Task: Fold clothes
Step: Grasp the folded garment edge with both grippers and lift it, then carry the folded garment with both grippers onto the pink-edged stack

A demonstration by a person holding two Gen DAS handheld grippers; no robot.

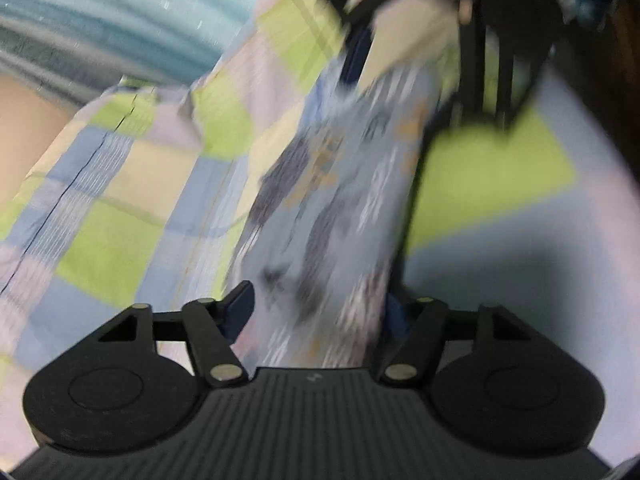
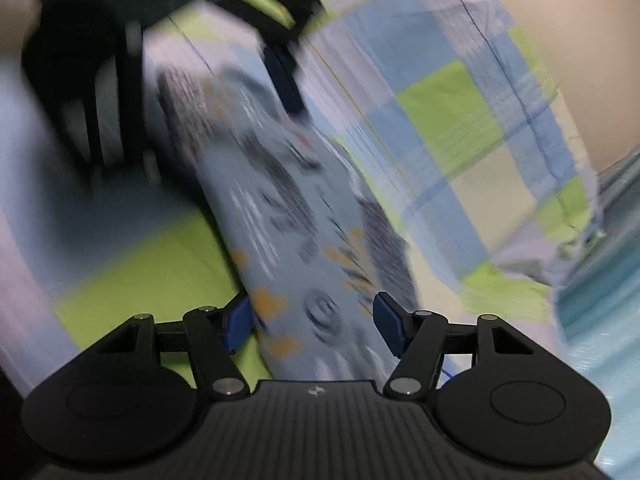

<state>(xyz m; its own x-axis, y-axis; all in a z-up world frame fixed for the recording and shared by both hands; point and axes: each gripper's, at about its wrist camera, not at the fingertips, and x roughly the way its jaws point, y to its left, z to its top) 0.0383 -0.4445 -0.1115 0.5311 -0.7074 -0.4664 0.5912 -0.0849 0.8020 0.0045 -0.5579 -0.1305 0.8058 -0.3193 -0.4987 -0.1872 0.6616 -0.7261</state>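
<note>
Left wrist view: the left claw [image 1: 320, 312] sits nearest the lens, its blue pads [image 1: 240, 308] spread apart. A light blue printed garment [image 1: 340, 200] runs between the pads from 6 o'clock up toward 12 o'clock. The picture is blurred; the left pad stands just beside the cloth edge, the right pad is largely hidden behind the cloth, and no pinch shows. Claw released.

At 1 o'clock the right claw [image 1: 404, 68] meets the far end of the same garment, its fingers apart with cloth between them.

Right wrist view: the right claw [image 2: 314, 322] is nearest, both blue pads [image 2: 390, 320] visible and standing wide, the garment [image 2: 280, 200] lying in the gap. The pads flank the cloth and do not compress it. Claw released. At 11 o'clock the left claw [image 2: 224, 60] appears, blurred, at the garment's far end.

The garment lies stretched as a long band between the two claws, over a checked bedsheet [image 1: 120, 200] of green, blue, pink and cream squares. A teal striped surface [image 1: 100, 8] shows at 10 o'clock in the left view, beyond the sheet's edge.
</note>
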